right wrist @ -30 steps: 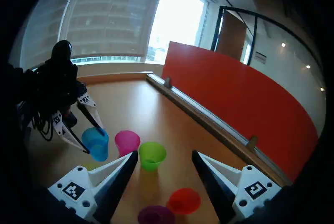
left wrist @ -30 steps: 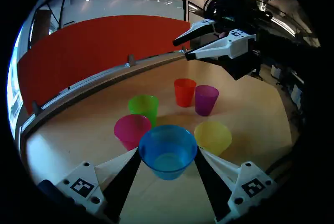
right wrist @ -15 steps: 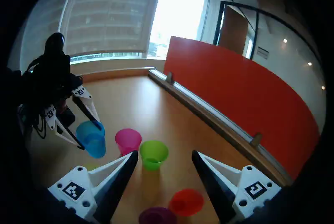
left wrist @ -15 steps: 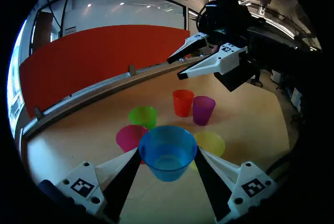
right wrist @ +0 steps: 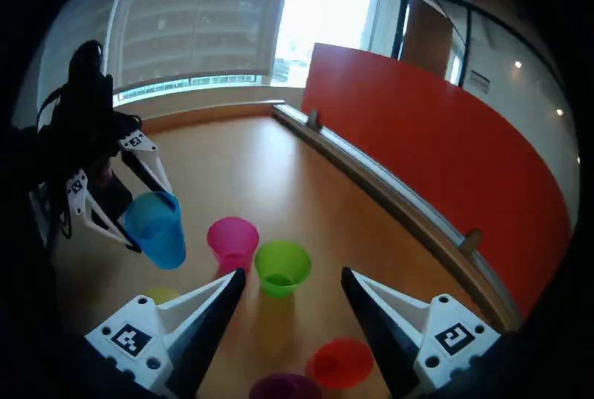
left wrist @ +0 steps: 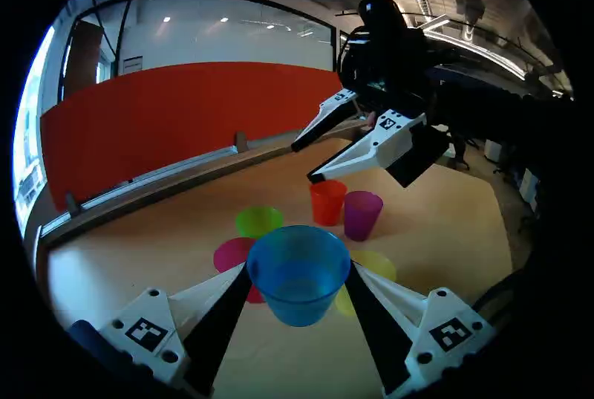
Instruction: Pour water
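One-handed, pinching the translucent blue cup (left wrist: pixel 298 291) in the left gripper (left wrist: pixel 298 268), pressing on opposite sides of its wall a little below the rim and holding it clear of the table (left wrist: pixel 445 228). Seen from the right gripper view, tipping it slightly above the yellow cup (right wrist: pixel 160 295). Possibly holding a little water low inside, though not telling for sure through the tinted plastic. Judging it light, thin-walled and springy. Squeezing only enough to stop slipping on the smooth taper, taking hold high on the wall near the stiffer rim, and tilting slowly to avoid sloshing.

Passing, just beyond and below in the left gripper view, the pink cup (left wrist: pixel 232 254) on one side and the yellow one on the other, each partly hidden behind the blue one. Reaching next the green cup (left wrist: pixel 260 219), then the orange cup (left wrist: pixel 327 202) and purple cup (left wrist: pixel 362 213) standing just beside each other, all upright with mouths open.

Finding farther off, above the orange cup, the right gripper (left wrist: pixel 302 163), hanging with fingers spread wide and holding nothing. Ending at the red partition (left wrist: pixel 171 117) running along the table's far edge.
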`<state>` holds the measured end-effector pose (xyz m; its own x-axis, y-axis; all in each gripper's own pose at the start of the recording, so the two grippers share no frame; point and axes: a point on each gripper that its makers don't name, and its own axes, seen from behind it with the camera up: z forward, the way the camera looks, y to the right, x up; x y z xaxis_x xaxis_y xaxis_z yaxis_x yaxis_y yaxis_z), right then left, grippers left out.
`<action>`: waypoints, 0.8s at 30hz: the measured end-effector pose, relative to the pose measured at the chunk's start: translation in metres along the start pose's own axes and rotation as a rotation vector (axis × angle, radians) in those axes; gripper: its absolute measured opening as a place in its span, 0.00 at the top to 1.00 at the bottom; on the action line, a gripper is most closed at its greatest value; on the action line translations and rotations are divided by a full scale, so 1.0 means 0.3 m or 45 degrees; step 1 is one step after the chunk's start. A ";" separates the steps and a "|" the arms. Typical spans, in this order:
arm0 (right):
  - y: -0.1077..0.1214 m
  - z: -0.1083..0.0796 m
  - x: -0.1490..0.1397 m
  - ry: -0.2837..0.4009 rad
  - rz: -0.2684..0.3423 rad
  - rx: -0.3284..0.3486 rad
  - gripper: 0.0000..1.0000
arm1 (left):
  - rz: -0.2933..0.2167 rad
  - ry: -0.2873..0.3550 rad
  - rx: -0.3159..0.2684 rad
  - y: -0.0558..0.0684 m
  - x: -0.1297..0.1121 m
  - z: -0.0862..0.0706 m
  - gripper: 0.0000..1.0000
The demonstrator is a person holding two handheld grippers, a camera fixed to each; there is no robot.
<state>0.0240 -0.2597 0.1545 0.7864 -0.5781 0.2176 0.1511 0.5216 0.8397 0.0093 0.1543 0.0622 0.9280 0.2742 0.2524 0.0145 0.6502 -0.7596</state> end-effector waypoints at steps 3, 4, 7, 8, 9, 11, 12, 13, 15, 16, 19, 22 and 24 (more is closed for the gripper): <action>-0.005 0.014 -0.005 -0.024 0.002 0.011 0.00 | 0.003 0.016 0.008 -0.005 0.009 -0.006 0.14; -0.007 0.018 -0.008 -0.033 -0.002 0.012 0.00 | 0.005 0.020 0.010 -0.006 0.012 -0.008 0.14; -0.011 0.028 -0.013 -0.056 -0.018 0.017 0.00 | 0.009 0.036 0.018 -0.010 0.022 -0.018 0.14; -0.012 0.031 -0.015 -0.063 -0.024 0.018 0.00 | 0.009 0.043 0.021 -0.011 0.026 -0.022 0.14; -0.012 0.035 -0.016 -0.070 -0.027 0.020 0.00 | 0.009 0.049 0.024 -0.013 0.031 -0.025 0.14; -0.013 0.041 -0.018 -0.084 -0.031 0.024 0.00 | 0.008 0.062 0.028 -0.017 0.040 -0.032 0.14; -0.014 0.045 -0.019 -0.091 -0.031 0.026 0.00 | 0.009 0.066 0.030 -0.018 0.043 -0.035 0.14; -0.015 0.049 -0.020 -0.098 -0.031 0.029 0.00 | 0.009 0.069 0.032 -0.020 0.046 -0.036 0.14; -0.016 0.057 -0.023 -0.112 -0.032 0.033 0.00 | 0.013 0.075 0.037 -0.024 0.050 -0.040 0.14; -0.017 0.061 -0.024 -0.118 -0.033 0.035 0.00 | 0.017 0.076 0.040 -0.025 0.051 -0.042 0.14; -0.020 0.071 -0.029 -0.135 -0.037 0.041 0.00 | 0.028 0.083 0.048 -0.027 0.056 -0.048 0.14; -0.021 0.081 -0.034 -0.148 -0.038 0.048 0.00 | 0.030 0.092 0.052 -0.026 0.060 -0.053 0.14; -0.022 0.088 -0.037 -0.155 -0.035 0.053 0.00 | 0.028 0.101 0.053 -0.025 0.064 -0.057 0.14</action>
<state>-0.0016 -0.2733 0.1598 0.7033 -0.6650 0.2513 0.1443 0.4797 0.8655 0.0334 0.1426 0.0625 0.9544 0.2328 0.1868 -0.0199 0.6741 -0.7384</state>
